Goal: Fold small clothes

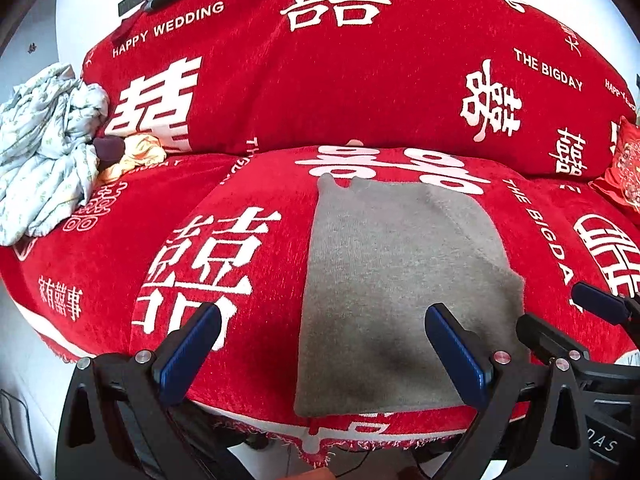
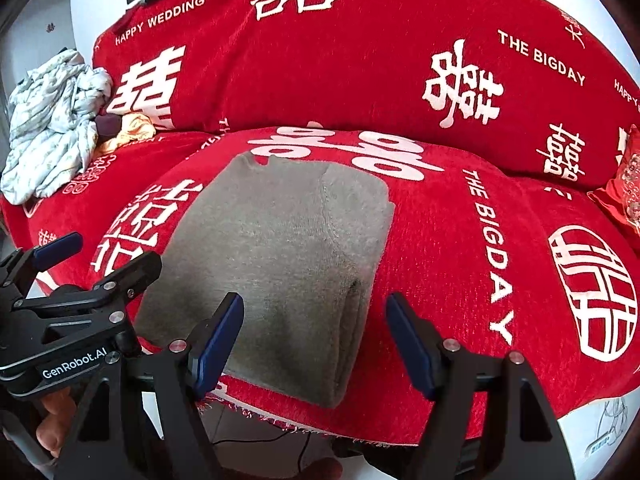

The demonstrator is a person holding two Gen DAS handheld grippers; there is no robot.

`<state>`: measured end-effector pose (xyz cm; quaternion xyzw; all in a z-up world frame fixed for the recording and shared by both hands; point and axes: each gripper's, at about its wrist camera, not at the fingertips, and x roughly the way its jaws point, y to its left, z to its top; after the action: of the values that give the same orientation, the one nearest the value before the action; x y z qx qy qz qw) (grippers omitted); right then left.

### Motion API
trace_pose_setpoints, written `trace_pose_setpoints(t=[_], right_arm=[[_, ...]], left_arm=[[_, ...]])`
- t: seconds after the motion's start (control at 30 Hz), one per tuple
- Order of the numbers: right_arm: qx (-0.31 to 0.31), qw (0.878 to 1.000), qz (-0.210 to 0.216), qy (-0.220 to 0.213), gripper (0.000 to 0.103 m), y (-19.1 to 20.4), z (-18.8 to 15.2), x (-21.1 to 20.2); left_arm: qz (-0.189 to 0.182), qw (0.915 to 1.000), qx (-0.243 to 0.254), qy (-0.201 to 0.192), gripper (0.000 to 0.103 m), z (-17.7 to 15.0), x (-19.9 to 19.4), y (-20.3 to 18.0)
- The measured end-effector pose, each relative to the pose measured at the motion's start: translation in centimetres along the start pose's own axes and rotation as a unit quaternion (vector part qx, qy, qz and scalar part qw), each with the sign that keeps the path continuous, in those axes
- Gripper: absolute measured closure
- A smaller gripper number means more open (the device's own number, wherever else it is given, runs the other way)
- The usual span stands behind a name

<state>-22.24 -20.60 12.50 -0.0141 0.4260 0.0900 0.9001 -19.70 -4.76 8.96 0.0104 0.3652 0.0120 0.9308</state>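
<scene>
Garment status: the folded grey knitted garment [image 1: 400, 280] lies flat on the front seat cushion of the sofa covered in red chenille fabric with white wedding characters [image 1: 340, 80], with its near edge close to the fringed front hem of the cover. In the right wrist view, stacked layers are visible along the right edge of the garment [image 2: 280, 260], near the front corner. The left gripper [image 1: 320, 352] hovers at the front edge of the cushion with its blue-padded fingers [image 1: 188, 356] spread wide; one pad sits over bare red fabric, the other over the near part of the garment. The pictures do not show whether either pad touches the surface. The right gripper [image 2: 316, 344] is also spread apart and holds nothing; its left pad lies over the garment's near edge, its right pad over red fabric just beside the garment. Each gripper appears at the side of the other's view. A crumpled pale blue-green patterned cloth [image 1: 44, 148] is heaped at the far left end of the sofa, well apart from the garment, with a yellow cloth [image 1: 140, 156] beside it. A red embroidered cushion [image 1: 624, 168] rests at the far right end.
</scene>
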Motion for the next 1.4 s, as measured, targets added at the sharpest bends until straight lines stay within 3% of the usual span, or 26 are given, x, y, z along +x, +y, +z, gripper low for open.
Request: trace_pose_setpoints(t=[1.4], right_arm=[[-0.012,1.0,0.002,-0.004,0.026,0.2,-0.5,-1.3]], left_arm=[[0.002,1.0,0.002,-0.006,0.001,-0.2,-1.3,-0.2]])
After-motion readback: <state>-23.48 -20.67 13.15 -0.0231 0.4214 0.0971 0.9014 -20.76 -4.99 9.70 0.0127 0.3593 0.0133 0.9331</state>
